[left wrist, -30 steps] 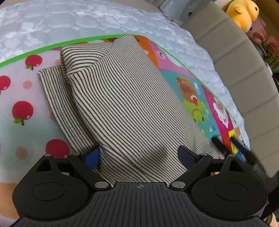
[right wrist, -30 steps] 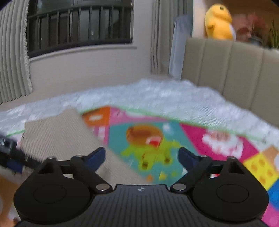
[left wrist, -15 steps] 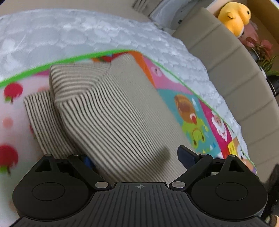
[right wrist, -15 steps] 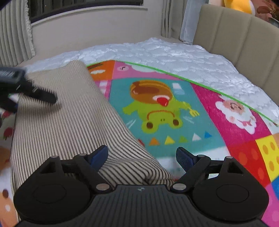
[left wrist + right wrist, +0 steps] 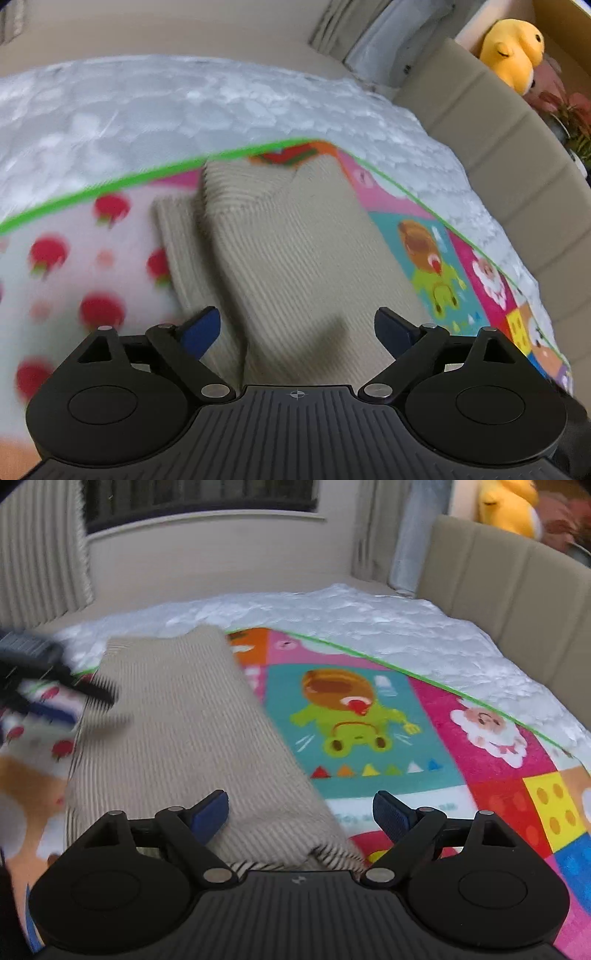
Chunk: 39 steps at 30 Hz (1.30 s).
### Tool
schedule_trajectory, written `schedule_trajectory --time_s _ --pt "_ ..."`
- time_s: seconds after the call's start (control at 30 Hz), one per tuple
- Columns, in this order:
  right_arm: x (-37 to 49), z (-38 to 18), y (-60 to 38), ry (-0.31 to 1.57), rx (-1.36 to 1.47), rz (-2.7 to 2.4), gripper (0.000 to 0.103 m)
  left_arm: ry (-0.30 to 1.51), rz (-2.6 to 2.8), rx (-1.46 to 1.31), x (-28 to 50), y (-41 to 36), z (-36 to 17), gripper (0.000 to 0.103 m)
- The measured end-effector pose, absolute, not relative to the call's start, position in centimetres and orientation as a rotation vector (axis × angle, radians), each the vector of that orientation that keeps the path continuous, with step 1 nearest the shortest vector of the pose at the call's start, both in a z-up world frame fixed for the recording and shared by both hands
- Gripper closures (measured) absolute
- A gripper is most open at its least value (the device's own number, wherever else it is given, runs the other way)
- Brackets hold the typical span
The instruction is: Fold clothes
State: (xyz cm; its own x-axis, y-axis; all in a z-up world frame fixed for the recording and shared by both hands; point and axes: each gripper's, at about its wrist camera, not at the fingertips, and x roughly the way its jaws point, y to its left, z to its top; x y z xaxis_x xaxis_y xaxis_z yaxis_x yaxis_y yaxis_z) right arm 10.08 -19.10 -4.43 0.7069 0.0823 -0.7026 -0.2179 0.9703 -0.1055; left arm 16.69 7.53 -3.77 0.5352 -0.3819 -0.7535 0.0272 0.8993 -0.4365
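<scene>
Both tongs, left tongs (image 5: pixel 295 328) and right tongs (image 5: pixel 300 808), now lifted clear, gaping, empty; striped garment (image 5: pixel 177 738) folded on play mat (image 5: pixel 480 775).

Ahead of the right gripper (image 5: pixel 299 810), the folded striped garment (image 5: pixel 184 738) fills the left side, while bare play mat (image 5: pixel 461 775) lies open rightward.

Home bedroom: white quilted bedspread (image 5: pixel 369 627), padded beige headboard (image 5: pixel 517 590), cartoon-print children's mat (image 5: pixel 369 720), yellow plush toy (image 5: pixel 511 51), curtains (image 5: pixel 40 554) beside a barred window (image 5: pixel 199 494).
</scene>
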Motion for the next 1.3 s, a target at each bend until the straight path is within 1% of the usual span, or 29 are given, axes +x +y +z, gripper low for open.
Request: schedule_trajectory --time_s 0.03,0.13,0.17,0.27,0.33,0.43,0.53,0.6,0.77,0.83,0.87,0.9,1.07,1.2,1.23,1.3 --pt "10.2 -4.5 -19.2 0.765 -0.187 0.157 0.025 0.998 -0.257 -0.390 16.1 7.3 -3.7 0.009" --pt "10.4 -4.7 -19.7 0.755 -0.188 0.124 0.028 1.020 -0.282 -0.311 15.0 5.9 -3.7 0.009" --pt "10.4 -4.5 -19.9 0.737 -0.181 0.112 0.032 1.020 -0.292 -0.277 14.8 5.4 -3.8 0.011" --pt "9.9 -3.0 -21.0 0.637 -0.136 0.070 0.032 1.032 -0.306 -0.190 14.4 4.1 -4.2 0.015" --pt "10.3 -2.4 -21.5 0.618 -0.119 0.043 0.032 1.045 -0.302 -0.171 14.3 3.8 -4.4 0.015" --pt "11.4 -3.6 -22.0 0.675 -0.103 0.029 0.031 1.063 -0.294 -0.153 14.2 3.5 -4.8 0.015" --pt "12.6 -5.7 -22.0 0.787 -0.120 0.052 0.028 1.080 -0.293 -0.166 14.2 3.6 -4.9 0.014" --pt "13.1 -6.8 -21.6 0.845 -0.142 0.065 0.028 1.094 -0.310 -0.186 14.2 3.5 -5.0 0.013" --pt "13.3 -6.2 -20.5 0.904 -0.301 0.137 0.029 1.107 -0.370 -0.186 15.1 2.8 -5.8 0.014" --pt "12.5 -6.0 -20.1 0.924 -0.360 0.178 0.029 1.072 -0.405 -0.166 16.1 2.3 -5.8 0.018" --pt "12.0 -5.9 -20.0 0.934 -0.365 0.194 0.029 1.052 -0.421 -0.160 16.8 2.1 -5.8 0.026" --pt "11.4 -5.8 -19.9 0.943 -0.360 0.208 0.029 1.036 -0.432 -0.162 17.6 2.0 -5.8 0.029" --pt "8.4 -5.6 -18.2 0.986 -0.300 0.316 0.029 0.962 -0.463 -0.185 20.5 1.7 -6.2 0.032" --pt "6.9 -5.4 -16.4 0.951 -0.344 0.336 0.029 0.928 -0.462 -0.166 21.1 2.0 -6.1 0.032" --pt "6.9 -5.4 -16.5 0.942 -0.341 0.328 0.027 0.930 -0.446 -0.170 20.9 2.4 -5.9 0.031" --pt "6.8 -5.2 -16.7 0.921 -0.322 0.308 0.025 0.935 -0.413 -0.178 20.6 3.2 -5.4 0.022"
